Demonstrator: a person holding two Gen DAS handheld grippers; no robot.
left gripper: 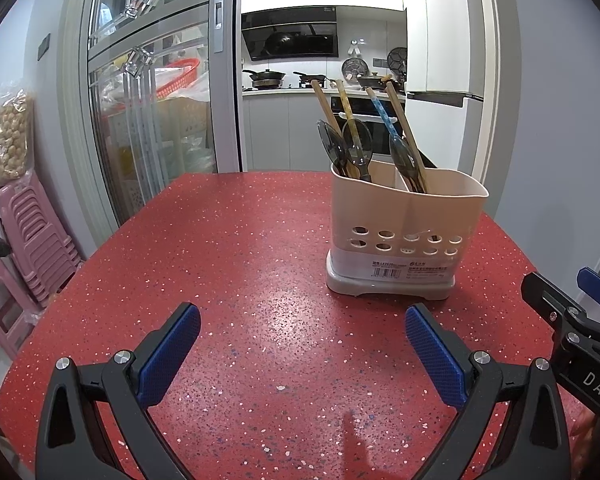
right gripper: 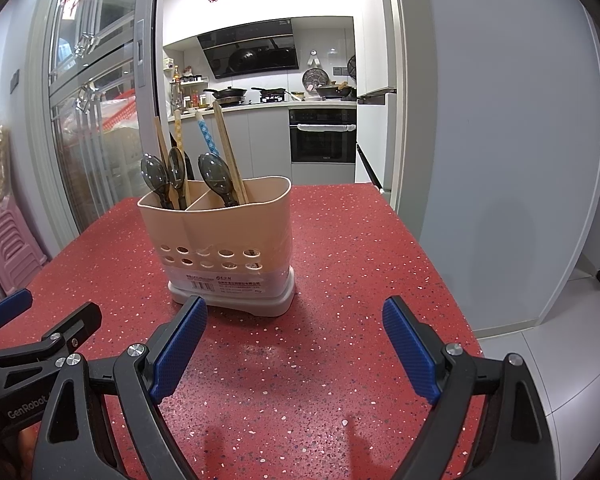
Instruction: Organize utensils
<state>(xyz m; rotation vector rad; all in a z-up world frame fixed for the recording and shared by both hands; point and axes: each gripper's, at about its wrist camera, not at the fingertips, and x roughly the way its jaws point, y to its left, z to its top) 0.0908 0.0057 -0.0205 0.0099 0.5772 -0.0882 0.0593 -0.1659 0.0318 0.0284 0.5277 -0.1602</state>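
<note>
Both the left gripper (left gripper: 303, 354) and right gripper (right gripper: 295, 346) hang released and empty at lower frame, while the utensil holder (left gripper: 404, 232), centre-right on the red desk (left gripper: 228, 264), risks tipping if its leaning chopsticks (left gripper: 404, 128) are snagged.

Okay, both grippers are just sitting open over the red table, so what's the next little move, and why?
Probably none beyond backing away. Three dark spoons and the chopsticks stand in the beige holder, nothing loose shows on the red table, and the left hand-held gripper and right hand-held gripper are open and empty. The sorting looks done.
</note>
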